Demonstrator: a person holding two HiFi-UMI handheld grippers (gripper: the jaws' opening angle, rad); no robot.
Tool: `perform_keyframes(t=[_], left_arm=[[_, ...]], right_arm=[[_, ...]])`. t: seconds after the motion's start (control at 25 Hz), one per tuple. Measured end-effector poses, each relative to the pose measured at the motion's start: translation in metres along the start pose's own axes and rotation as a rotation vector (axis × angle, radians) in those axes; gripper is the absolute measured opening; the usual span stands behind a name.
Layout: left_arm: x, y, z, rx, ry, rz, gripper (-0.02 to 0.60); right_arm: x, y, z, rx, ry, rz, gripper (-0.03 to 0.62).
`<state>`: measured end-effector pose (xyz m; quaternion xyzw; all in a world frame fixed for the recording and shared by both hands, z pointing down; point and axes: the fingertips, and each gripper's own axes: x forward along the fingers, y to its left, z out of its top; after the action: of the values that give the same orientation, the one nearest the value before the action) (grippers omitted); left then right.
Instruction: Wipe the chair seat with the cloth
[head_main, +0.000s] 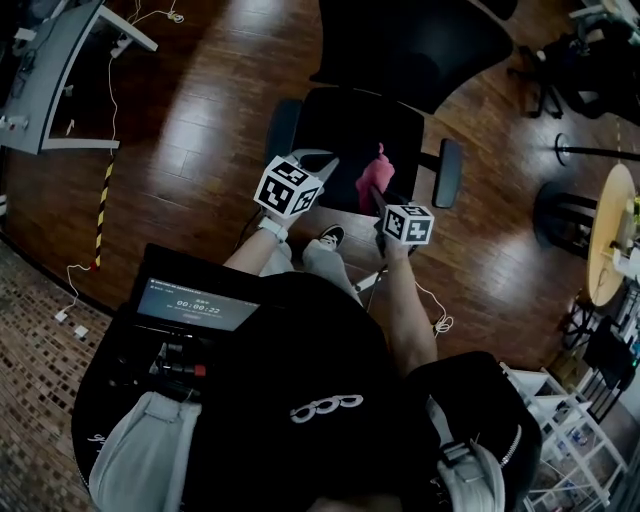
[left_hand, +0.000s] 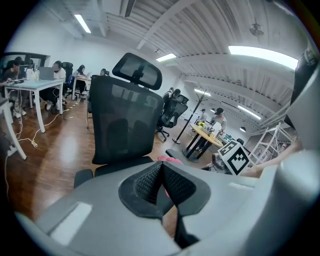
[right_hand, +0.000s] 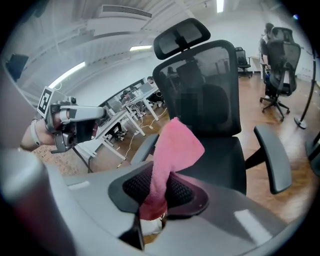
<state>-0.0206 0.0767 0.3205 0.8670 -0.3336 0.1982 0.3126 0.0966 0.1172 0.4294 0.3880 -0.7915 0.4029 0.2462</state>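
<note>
Cloth (right_hand: 175, 145) pinched in your right gripper (right_hand: 155, 189) over the seat (right_hand: 220, 160), your left gripper (left_hand: 161, 182) pressed together on nothing.

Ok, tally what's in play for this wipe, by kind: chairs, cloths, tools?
Black chair: 1
Pink cloth: 1, gripped in the right tool
Tools: 2, the right tool and the left tool, which is shut on nothing
Total: 4

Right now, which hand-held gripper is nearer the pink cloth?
Right. The right hand-held gripper is shut on the pink cloth, above the chair seat; the left hand-held gripper holds nothing, apart from the cloth on its left side.
</note>
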Motion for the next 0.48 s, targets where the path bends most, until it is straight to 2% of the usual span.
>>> perform_keyframes(t=[0.16,0.48], left_arm=[[0.001,-0.001,0.013,-0.003,-0.011,0.006,-0.011],[0.000,0.001,0.009,-0.003,-0.004,0.008,-0.011]], right_arm=[[-0.007,-0.003,0.013,-0.016,-0.007,0.000,0.064],[-0.008,-0.005,0.015,-0.031,-0.002,-0.012,0.063]])
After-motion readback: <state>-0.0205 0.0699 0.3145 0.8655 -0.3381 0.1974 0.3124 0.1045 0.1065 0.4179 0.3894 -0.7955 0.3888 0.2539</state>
